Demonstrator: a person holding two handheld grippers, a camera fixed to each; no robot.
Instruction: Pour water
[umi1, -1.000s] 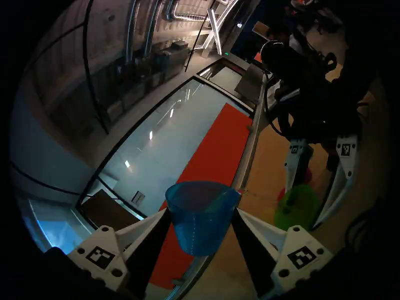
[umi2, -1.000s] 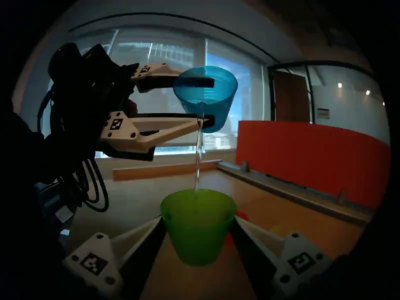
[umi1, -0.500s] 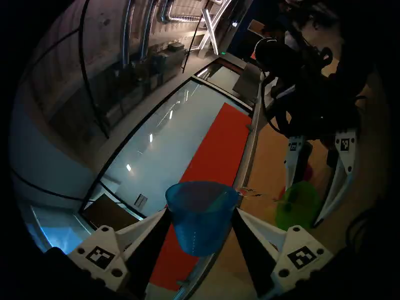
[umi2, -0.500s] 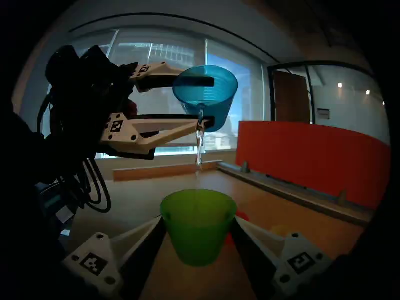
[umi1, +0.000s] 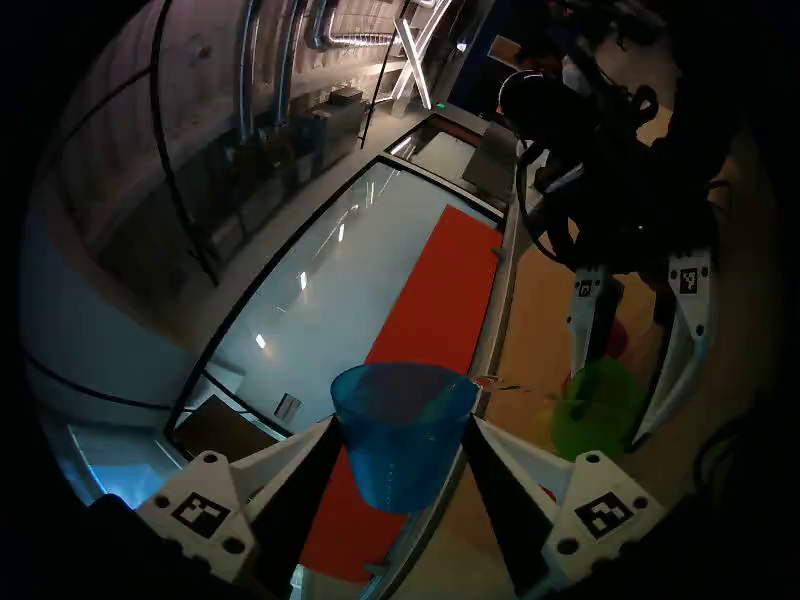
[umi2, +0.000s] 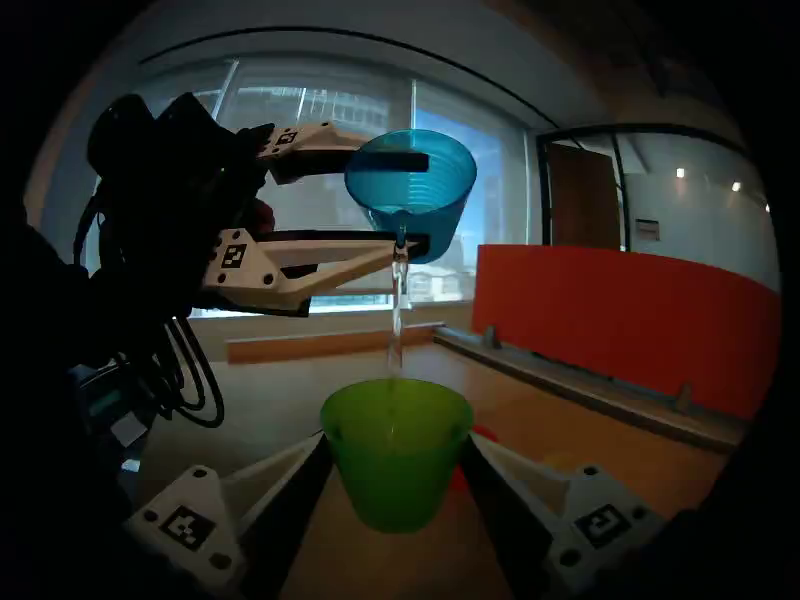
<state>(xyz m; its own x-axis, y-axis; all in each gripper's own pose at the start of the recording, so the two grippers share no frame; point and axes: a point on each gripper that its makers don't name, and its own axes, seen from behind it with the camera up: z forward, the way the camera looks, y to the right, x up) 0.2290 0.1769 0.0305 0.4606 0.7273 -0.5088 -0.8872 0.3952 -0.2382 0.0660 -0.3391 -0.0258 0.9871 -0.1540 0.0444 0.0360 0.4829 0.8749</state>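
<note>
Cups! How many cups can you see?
2. A blue cup is tipped up high in the left tongs; a green cup sits below in the right tongs, catching the water.

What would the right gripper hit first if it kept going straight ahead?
Beyond the green cup it holds, the right gripper would likely meet the water stream falling from the blue cup, then the wooden ledge below the window; depth is unclear.

left gripper (umi1: 402, 440) — up high, rolled on its side, one finger above the other; both fingers squeeze the blue cup (umi1: 400, 470) | right gripper (umi2: 396, 455) — down low, level; both fingers squeeze the green cup (umi2: 396, 480)
</note>
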